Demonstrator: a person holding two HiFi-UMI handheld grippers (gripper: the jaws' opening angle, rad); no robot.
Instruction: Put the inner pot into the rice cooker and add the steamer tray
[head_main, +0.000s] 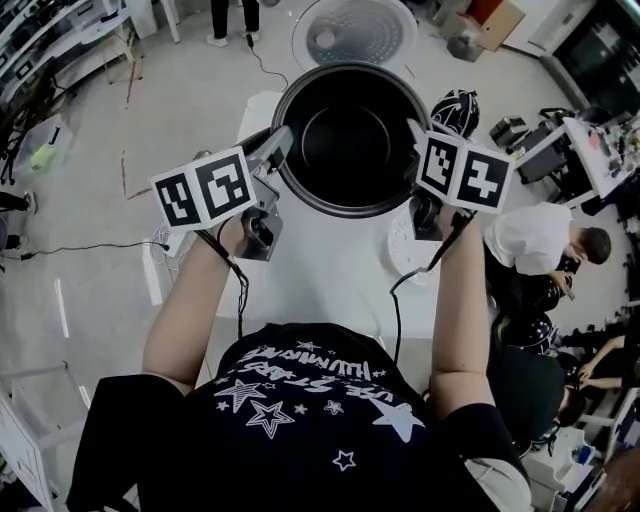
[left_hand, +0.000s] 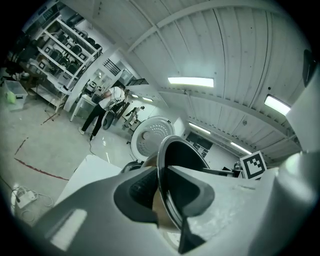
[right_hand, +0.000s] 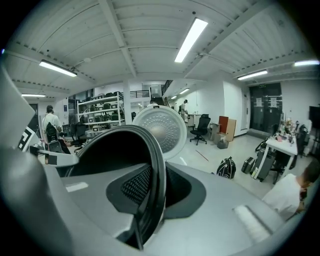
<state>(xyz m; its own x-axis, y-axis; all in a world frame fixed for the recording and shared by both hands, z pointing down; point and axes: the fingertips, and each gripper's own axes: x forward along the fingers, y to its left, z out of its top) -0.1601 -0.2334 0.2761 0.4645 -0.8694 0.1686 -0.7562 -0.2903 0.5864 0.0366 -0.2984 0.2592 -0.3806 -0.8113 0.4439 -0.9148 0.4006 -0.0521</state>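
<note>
The white tabletop (head_main: 330, 280) is lying beneath the load, with open floor bordering its left side and a seated person (head_main: 545, 240) crowding its right side, so swing room is judged narrower there. The rice cooker (head_main: 355, 35) is standing ahead of the pot with its round lid raised; its body is hidden behind the pot. The inner pot (head_main: 350, 130) is hanging above the tabletop, mouth upward and empty, carried between both claws. It is judged rigid, moderately heavy and slick-coated; the thin rim, taken at opposite points, is the proper hold. The left claw (left_hand: 162, 200) is clamping the rim's left side, one jaw inside and one outside. The right claw (right_hand: 150, 200) is clamping the right side likewise.
</note>
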